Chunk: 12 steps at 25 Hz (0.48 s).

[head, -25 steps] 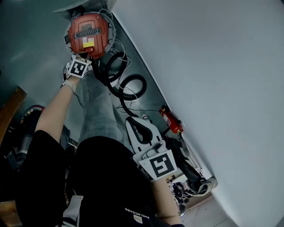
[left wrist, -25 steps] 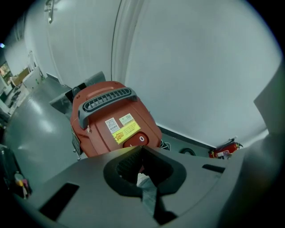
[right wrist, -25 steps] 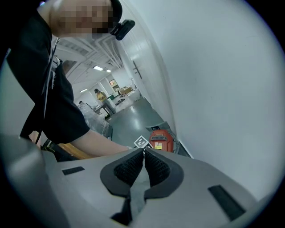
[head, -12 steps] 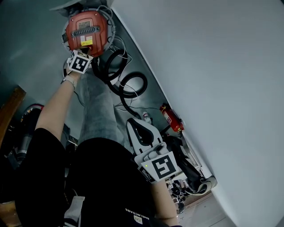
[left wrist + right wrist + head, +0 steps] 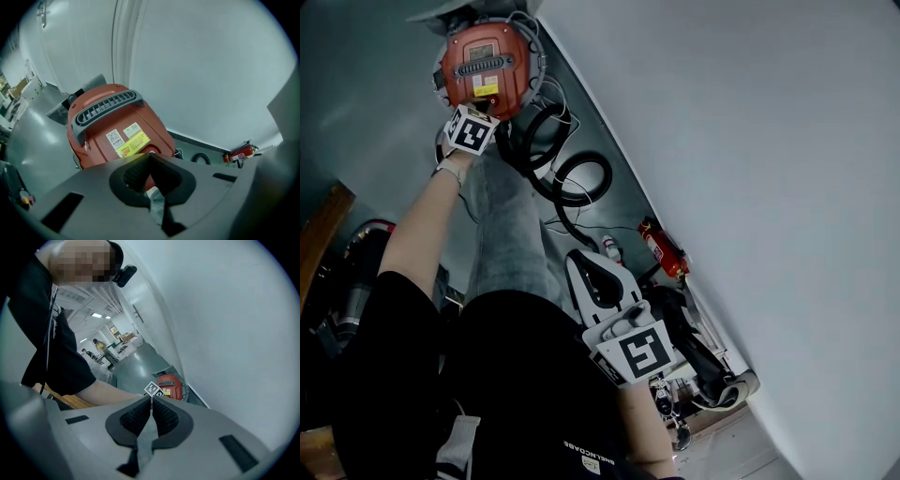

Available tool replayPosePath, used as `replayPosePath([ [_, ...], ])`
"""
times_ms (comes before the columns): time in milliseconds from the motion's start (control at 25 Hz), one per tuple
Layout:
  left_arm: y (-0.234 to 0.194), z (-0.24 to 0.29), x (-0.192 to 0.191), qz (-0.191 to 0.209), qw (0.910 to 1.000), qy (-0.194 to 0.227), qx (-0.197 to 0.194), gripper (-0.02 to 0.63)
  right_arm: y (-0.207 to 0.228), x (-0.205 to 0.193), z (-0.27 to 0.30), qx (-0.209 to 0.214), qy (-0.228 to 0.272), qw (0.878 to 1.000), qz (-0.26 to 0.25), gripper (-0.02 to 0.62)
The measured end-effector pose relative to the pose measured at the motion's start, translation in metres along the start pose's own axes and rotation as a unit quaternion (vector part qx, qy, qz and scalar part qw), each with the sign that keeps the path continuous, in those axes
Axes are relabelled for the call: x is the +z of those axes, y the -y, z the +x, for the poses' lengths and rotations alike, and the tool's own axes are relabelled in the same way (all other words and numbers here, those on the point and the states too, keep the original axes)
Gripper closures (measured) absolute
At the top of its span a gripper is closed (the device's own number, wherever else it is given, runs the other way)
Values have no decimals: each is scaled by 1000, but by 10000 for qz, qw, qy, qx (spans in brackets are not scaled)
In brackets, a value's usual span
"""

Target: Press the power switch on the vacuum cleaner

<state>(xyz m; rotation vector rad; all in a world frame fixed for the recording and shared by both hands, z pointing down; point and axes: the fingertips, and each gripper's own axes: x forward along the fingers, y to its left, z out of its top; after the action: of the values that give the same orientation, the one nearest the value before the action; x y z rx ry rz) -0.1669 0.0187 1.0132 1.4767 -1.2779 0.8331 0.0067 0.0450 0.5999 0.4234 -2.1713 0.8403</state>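
The red vacuum cleaner (image 5: 485,70) sits on the grey floor by the wall, at the top left of the head view. Its top has a grey grille handle (image 5: 107,108) and a yellow label (image 5: 132,143). My left gripper (image 5: 476,112) reaches out to the vacuum's near edge with its jaws shut and nothing between them. In the left gripper view its tips (image 5: 150,155) sit just below the yellow label. The power switch is hidden behind the jaws. My right gripper (image 5: 584,262) hangs close to my body, shut and empty. In its own view the right gripper (image 5: 151,399) points toward the distant vacuum (image 5: 169,386).
A black hose (image 5: 572,183) coils on the floor between the vacuum and me. A red fire extinguisher (image 5: 661,251) lies by the white wall (image 5: 750,141). Tools and clutter (image 5: 712,384) sit at the lower right, and a wooden edge (image 5: 319,234) is at the left.
My left gripper has moved a little farther out, closer onto the vacuum's near edge. The right gripper has hardly moved.
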Motion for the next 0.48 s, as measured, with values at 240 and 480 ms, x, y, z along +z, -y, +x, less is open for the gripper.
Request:
replayPosePath([
  [240, -4, -4, -6, -50, 10000, 50, -44, 592, -7, 3, 2, -26, 27, 10000, -21, 563],
  [480, -5, -5, -8, -12, 9999, 69, -92, 592, -13, 1, 2, -36, 57, 10000, -45, 563],
])
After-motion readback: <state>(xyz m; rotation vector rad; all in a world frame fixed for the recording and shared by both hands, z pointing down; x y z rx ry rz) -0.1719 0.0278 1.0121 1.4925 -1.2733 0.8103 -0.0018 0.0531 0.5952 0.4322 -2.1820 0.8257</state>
